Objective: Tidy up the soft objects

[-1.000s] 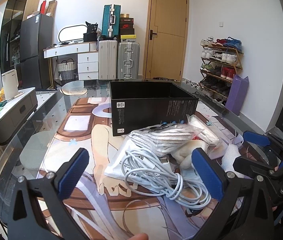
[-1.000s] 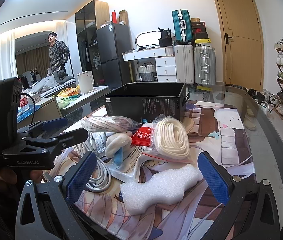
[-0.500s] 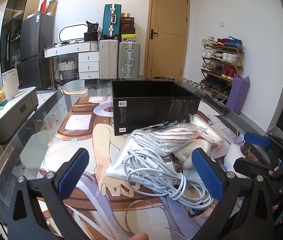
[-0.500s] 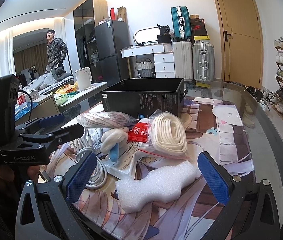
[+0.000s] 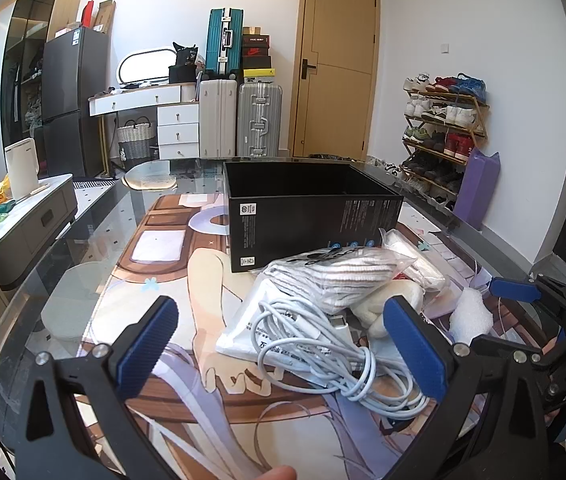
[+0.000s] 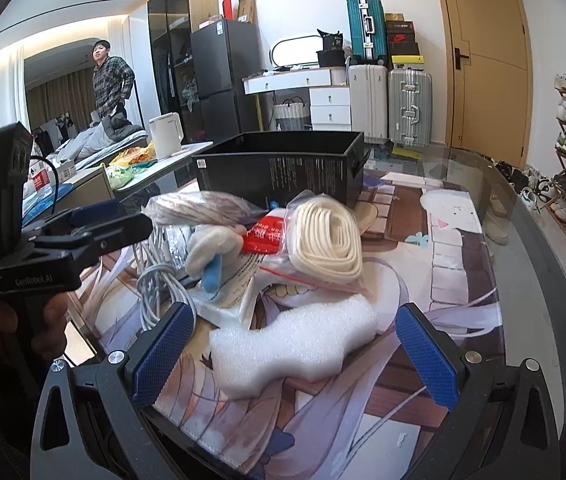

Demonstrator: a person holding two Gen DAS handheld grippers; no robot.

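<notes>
An open black box [image 5: 307, 208] [image 6: 283, 168] stands on the printed mat. A heap of soft things lies in front of it: a coiled white cable [image 5: 323, 352] [image 6: 155, 284], a bagged striped cloth [image 5: 339, 276] [image 6: 199, 208], a bagged cream rope [image 6: 329, 240], a plush toy [image 6: 211, 248] and a white foam piece [image 6: 295, 344] [image 5: 469, 314]. My left gripper [image 5: 283, 352] is open, its blue fingers on either side of the cable. My right gripper [image 6: 295, 356] is open around the foam piece, which lies between its fingers.
A glass table [image 5: 95, 240] carries the mat. Behind it are suitcases [image 5: 239, 120], a door [image 5: 331, 68] and a shoe rack [image 5: 439, 136]. A low cabinet with a white kettle [image 5: 21, 168] stands at the left. A person [image 6: 109, 80] stands far back.
Both grippers have crept forward toward the heap. The foam piece now sits further in between the right gripper's fingers. Nothing has been gripped.
</notes>
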